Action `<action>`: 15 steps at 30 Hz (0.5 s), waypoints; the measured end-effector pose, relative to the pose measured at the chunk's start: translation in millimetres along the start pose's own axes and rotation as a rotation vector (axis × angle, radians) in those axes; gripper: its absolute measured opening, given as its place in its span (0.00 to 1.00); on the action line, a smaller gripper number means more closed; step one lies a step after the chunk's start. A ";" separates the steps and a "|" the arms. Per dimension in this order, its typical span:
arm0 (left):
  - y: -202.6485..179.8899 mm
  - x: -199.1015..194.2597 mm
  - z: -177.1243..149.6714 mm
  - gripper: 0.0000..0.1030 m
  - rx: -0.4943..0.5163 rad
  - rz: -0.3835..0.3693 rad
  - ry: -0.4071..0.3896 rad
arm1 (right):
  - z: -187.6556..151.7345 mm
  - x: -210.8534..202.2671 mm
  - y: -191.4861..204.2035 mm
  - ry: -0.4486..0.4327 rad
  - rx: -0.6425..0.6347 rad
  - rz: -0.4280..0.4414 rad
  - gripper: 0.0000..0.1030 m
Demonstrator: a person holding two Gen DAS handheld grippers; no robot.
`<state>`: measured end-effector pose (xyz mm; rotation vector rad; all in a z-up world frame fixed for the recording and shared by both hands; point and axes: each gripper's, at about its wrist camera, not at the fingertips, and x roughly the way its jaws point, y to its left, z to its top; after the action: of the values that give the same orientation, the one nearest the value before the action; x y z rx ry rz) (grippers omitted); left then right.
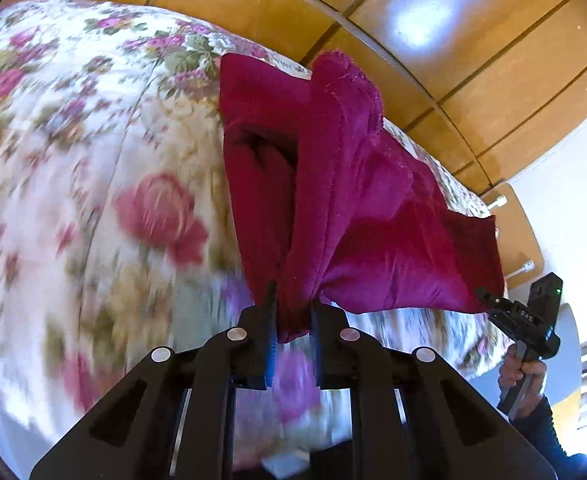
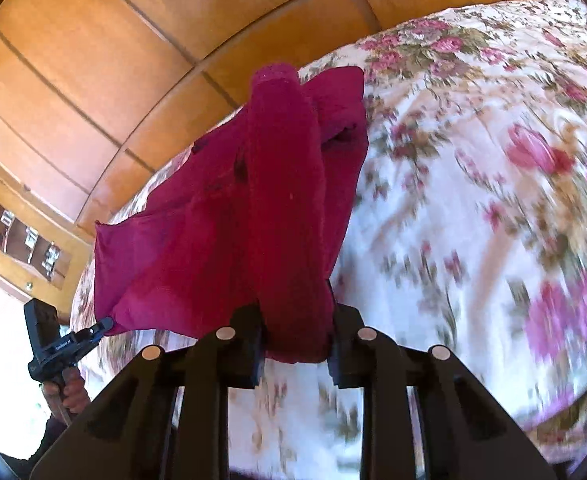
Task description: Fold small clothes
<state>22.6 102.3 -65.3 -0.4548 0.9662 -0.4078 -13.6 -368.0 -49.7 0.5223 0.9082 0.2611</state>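
A dark red small garment [image 1: 333,184] hangs stretched between both grippers above a floral bedspread [image 1: 73,160]. My left gripper [image 1: 293,312] is shut on one bunched corner of it, the cloth pinched between the black fingers [image 1: 259,336]. In the right wrist view the same red garment [image 2: 245,220] fills the middle, and my right gripper [image 2: 295,344] is shut on its other bunched corner. Each view shows the other gripper at the garment's far corner: the right gripper [image 1: 489,298] at lower right, the left gripper [image 2: 103,326] at lower left, each held by a hand.
The floral bedspread [image 2: 473,200] covers the bed under the garment. A wooden wardrobe wall [image 1: 453,60] stands behind the bed. A wooden bedside unit with white knobs [image 1: 513,232] sits by the bed's far end.
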 end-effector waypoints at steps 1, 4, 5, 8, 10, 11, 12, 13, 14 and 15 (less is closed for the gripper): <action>0.3 -7.4 -9.4 0.12 0.004 -0.001 0.004 | -7.7 -4.3 1.0 0.017 -0.004 -0.003 0.21; 3.6 -21.3 -35.5 0.12 -0.020 -0.015 0.029 | -30.8 -14.2 1.3 0.066 -0.014 -0.028 0.22; 3.4 -24.0 -43.8 0.12 -0.016 -0.002 0.032 | -34.2 -15.3 1.8 0.073 -0.019 -0.035 0.22; -4.7 -26.9 -48.8 0.14 0.032 0.024 0.029 | -35.9 -16.0 4.8 0.078 -0.045 -0.068 0.33; -9.2 -31.3 -40.0 0.28 0.047 0.029 -0.004 | -25.3 -18.4 7.2 0.037 -0.054 -0.098 0.55; -9.3 -32.6 -35.7 0.32 0.048 0.015 -0.014 | -20.2 -19.2 8.8 0.018 -0.062 -0.110 0.59; -9.3 -35.2 -26.9 0.39 0.043 0.015 -0.045 | -12.4 -19.5 11.6 -0.005 -0.075 -0.125 0.60; -9.9 -35.9 -19.0 0.41 0.041 0.027 -0.067 | -4.3 -17.8 13.5 -0.019 -0.085 -0.136 0.60; -11.7 -34.9 -8.1 0.42 0.048 0.033 -0.087 | 0.9 -15.5 15.2 -0.031 -0.091 -0.148 0.60; -13.4 -32.7 -0.7 0.42 0.056 0.037 -0.095 | 6.0 -12.6 16.6 -0.041 -0.100 -0.160 0.60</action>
<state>3.8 108.0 -36.0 -0.4014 0.8682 -0.3758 -16.2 -361.3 -29.2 0.3592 0.8873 0.1488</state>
